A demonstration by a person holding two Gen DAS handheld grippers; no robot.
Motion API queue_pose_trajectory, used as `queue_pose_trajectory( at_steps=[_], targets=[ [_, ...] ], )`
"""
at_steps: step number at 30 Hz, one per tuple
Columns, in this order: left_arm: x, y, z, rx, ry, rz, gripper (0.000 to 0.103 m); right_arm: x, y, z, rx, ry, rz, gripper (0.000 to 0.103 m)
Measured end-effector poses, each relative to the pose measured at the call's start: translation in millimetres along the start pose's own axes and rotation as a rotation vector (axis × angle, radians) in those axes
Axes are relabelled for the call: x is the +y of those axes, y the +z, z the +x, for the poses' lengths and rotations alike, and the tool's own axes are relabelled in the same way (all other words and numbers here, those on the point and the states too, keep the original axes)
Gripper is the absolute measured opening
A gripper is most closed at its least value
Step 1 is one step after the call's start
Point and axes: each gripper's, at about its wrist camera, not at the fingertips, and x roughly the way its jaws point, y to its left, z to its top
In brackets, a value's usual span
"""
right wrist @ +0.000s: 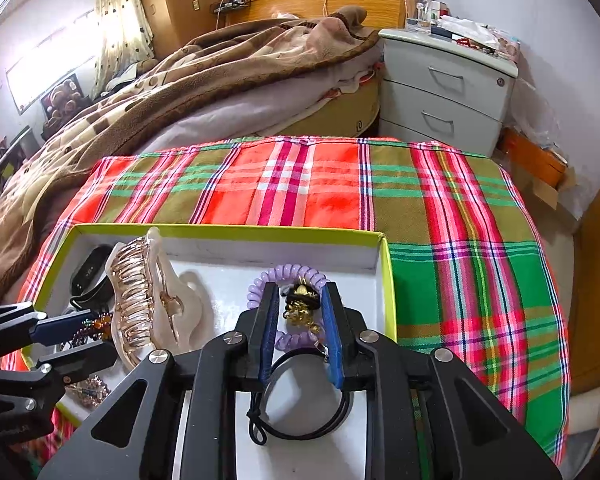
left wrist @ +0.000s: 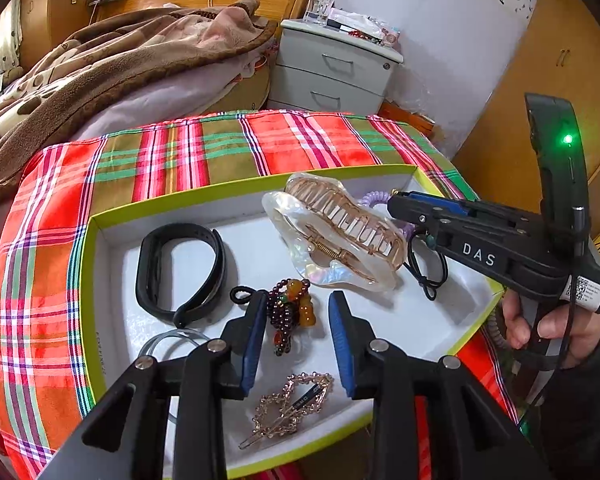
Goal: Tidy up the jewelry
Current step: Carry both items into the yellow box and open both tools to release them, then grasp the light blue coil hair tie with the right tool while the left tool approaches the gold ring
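Note:
A white box with a lime-green rim [left wrist: 94, 240] [right wrist: 220, 229] lies on a plaid cloth. My left gripper [left wrist: 298, 300] [right wrist: 104, 334] is open, and a dark red bead bracelet with amber gourds [left wrist: 296, 308] lies in the box between its blue pads. My right gripper [right wrist: 301, 288] [left wrist: 394, 200] stands open at a narrow gap around a black hair tie with a gold charm [right wrist: 302, 308], which rests on a purple coil tie [right wrist: 288, 272]. Also in the box are a pearly claw clip [left wrist: 340, 236] [right wrist: 140, 304], a black wristband [left wrist: 180, 272] and a rose-gold hair pin [left wrist: 292, 404].
Black elastic loops [right wrist: 300, 416] and a clear ring [left wrist: 168, 344] lie in the box too. The plaid cloth [right wrist: 460, 240] spreads wide to the right. A bed with a brown blanket [left wrist: 120, 60] and a grey nightstand [left wrist: 332, 68] stand behind. A hand [left wrist: 556, 324] holds the right gripper.

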Motion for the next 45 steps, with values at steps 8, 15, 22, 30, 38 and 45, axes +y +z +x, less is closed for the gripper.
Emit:
queue_pose_trajectory(
  at_steps=[8,15,22,30,38,45],
  targets=[
    [-3.3,-1.8,-3.2,-0.002,-0.001,0.0,0.04,-0.6,0.6,-7.4,-0.02,0.008,0.018,0.032],
    [-6.5,-5.4,-10.7,-0.01,0.005,0.001,0.042,-2.4,-2.7,-19.4,-0.041,0.005,0.033,0.032],
    [-10.6,-11.0,-32.6,-0.049,-0.001,-0.005,0.043,-6.4,-13.6,-49.7,-0.091,-0.002,0.049,0.033],
    [-25.9,-24.2,-60.5,-0.099,-0.023,0.021,0.043,-26.2,-43.9,-97.5,-0.154,-0.023,0.09,0.034],
    [-42.0,-39.1,-63.6,-0.083,-0.057,0.037,0.043,-48.8,-78.2,-113.8,-0.137,-0.054,0.135,0.05],
    [-56.8,-53.8,-59.2,-0.048,-0.072,0.061,0.043,-66.1,-106.1,-95.1,-0.052,-0.071,0.176,0.05]
  ],
)
